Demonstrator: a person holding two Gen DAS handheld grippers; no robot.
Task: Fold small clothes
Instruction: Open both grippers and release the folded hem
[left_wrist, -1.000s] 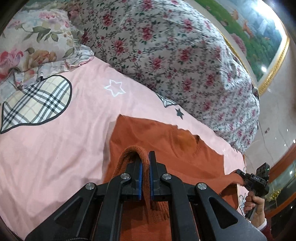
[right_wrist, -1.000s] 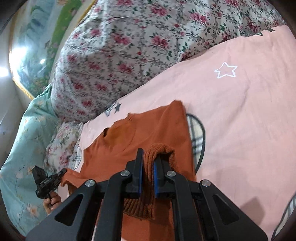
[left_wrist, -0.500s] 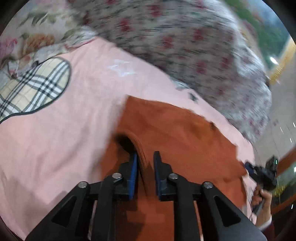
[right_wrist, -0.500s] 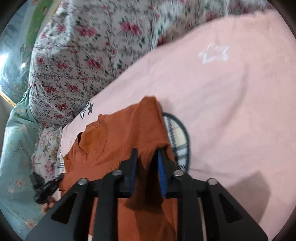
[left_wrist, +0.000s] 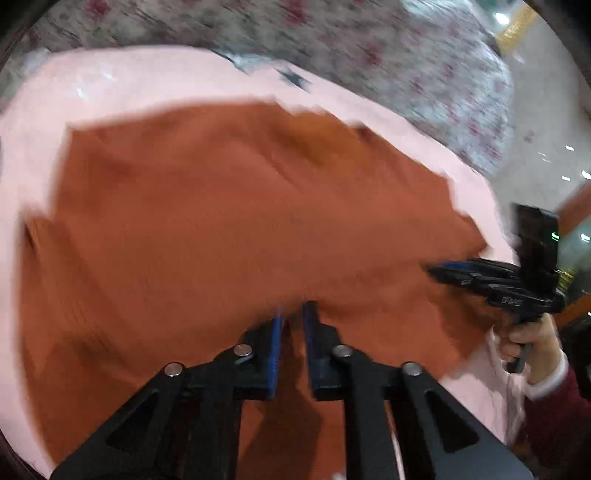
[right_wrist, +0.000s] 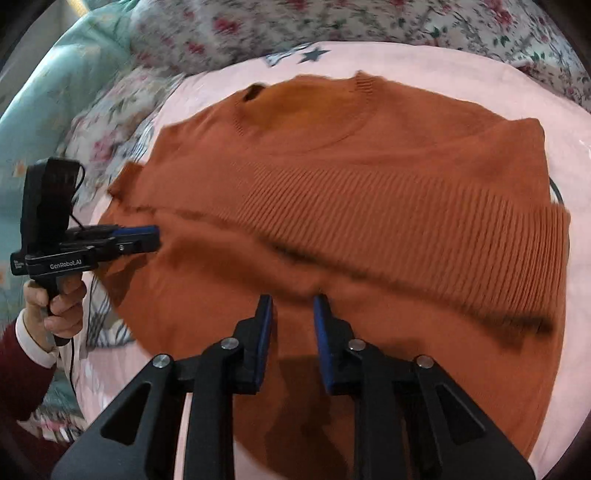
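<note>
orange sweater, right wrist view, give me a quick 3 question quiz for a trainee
1. True or false: the sweater lies on a pink sheet.
2. What pattern does the quilt behind the sweater have? A) stripes B) flowers C) plain
3. Which end of the sweater lies nearest that quilt?

Key: 1 true; 2 B; 3 the neck
</note>
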